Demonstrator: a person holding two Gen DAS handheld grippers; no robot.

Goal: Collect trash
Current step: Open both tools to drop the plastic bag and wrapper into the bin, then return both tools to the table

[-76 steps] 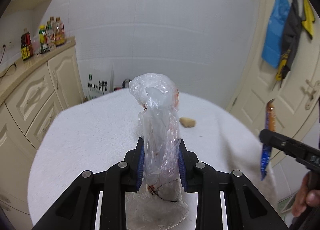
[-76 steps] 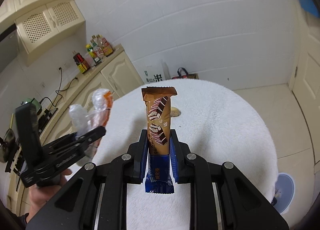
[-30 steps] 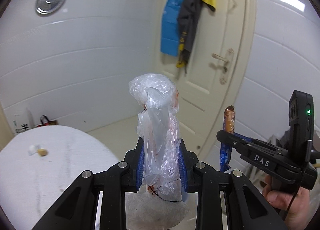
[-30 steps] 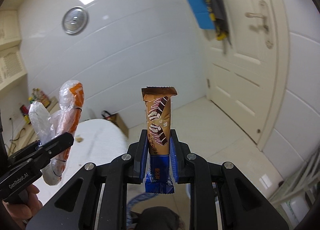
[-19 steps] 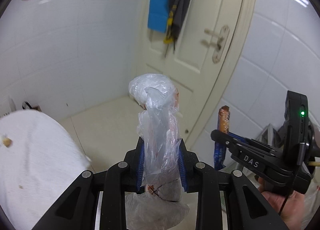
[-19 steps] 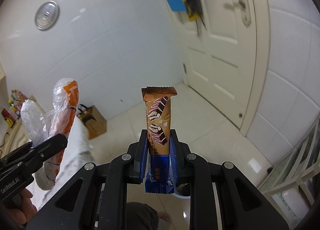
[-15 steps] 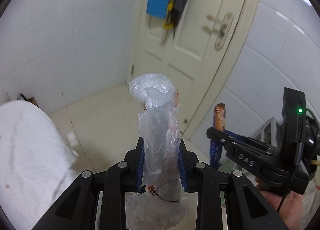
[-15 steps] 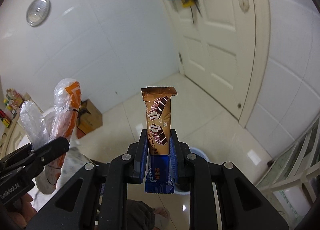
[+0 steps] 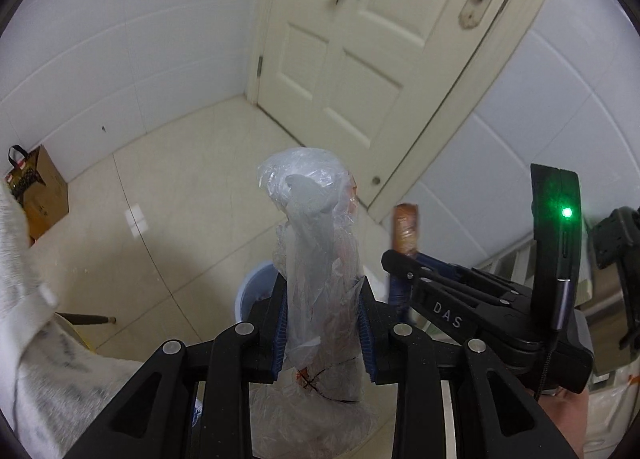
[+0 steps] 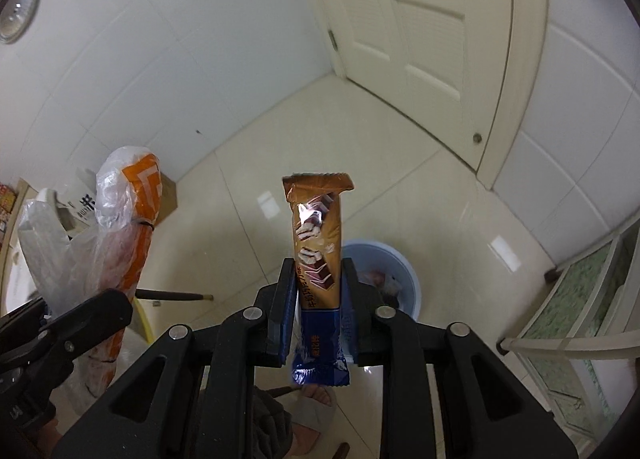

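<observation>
Nearest to me, my left claw (image 9: 322, 325) is clamped on a crumpled clear plastic bag (image 9: 318, 259) with something orange inside, though its jaws have just been easing apart a little with the bag between them; my right claw (image 10: 318, 313) grips a brown-and-blue snack wrapper (image 10: 318, 255) upright between its pads, and its jaws too have just been loosening slightly around it; both pieces are held, neither dropped.

Just beyond the claws, down on the tiled floor, stands the pale blue bin (image 10: 394, 263); from the right wrist view the wrapper hangs just in front of the bin and a touch to its left; from the left wrist view the bag covers most of the bin, so I judge it roughly above the rim; some rubbish already lies inside the bin.

To the left of the bin I see the edge of the white-covered bench (image 9: 24, 299); far behind the bin, the cream door (image 9: 360, 59).

My judgement: picking up and carrying are done; what remains is to let go over the bin, and then fetch whatever may be left on the bench, which I cannot see from here.
</observation>
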